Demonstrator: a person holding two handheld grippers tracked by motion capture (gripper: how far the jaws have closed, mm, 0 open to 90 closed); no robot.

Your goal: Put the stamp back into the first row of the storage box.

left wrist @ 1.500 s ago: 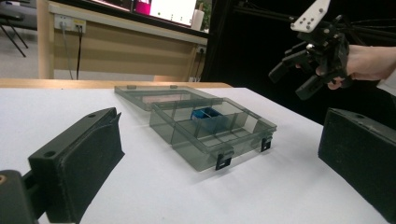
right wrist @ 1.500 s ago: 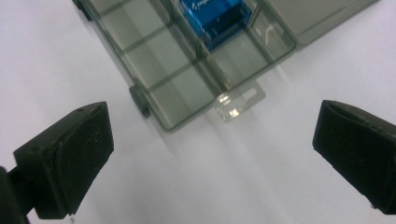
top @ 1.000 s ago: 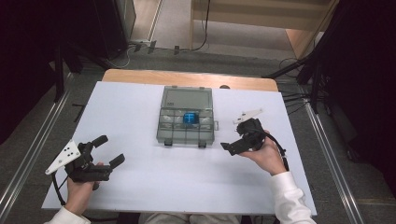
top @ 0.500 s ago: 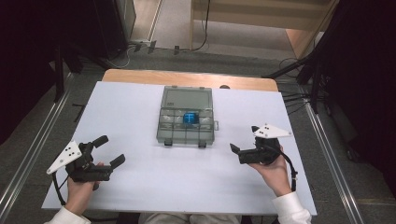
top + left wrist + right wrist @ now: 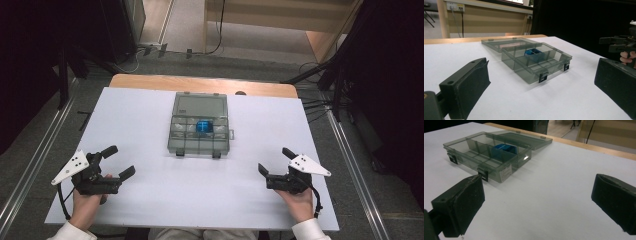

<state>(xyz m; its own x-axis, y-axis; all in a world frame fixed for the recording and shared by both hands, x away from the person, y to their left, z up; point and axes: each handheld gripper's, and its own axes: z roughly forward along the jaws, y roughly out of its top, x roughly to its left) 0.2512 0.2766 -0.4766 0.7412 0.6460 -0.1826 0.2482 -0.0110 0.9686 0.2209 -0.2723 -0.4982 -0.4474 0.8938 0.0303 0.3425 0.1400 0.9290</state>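
Resting wide-jawed and empty either side of the open organizer box (image 5: pixel 200 125), both grippers seem parked, perhaps awaiting work.

A white-topped bench (image 5: pixel 150 115) is carrying an open smoky-grey compartment box (image 5: pixel 200 125), lying near the bench's middle.

Both grippers, left (image 5: pixel 116 161) and right (image 5: pixel 277 161), are black, with thick padded jaws, white dotted three-cornered plates, black cables; the sleeves (image 5: pixel 67 231) are white.

High view overhead; gripper views low, sharing box (image 5: pixel 200 125).
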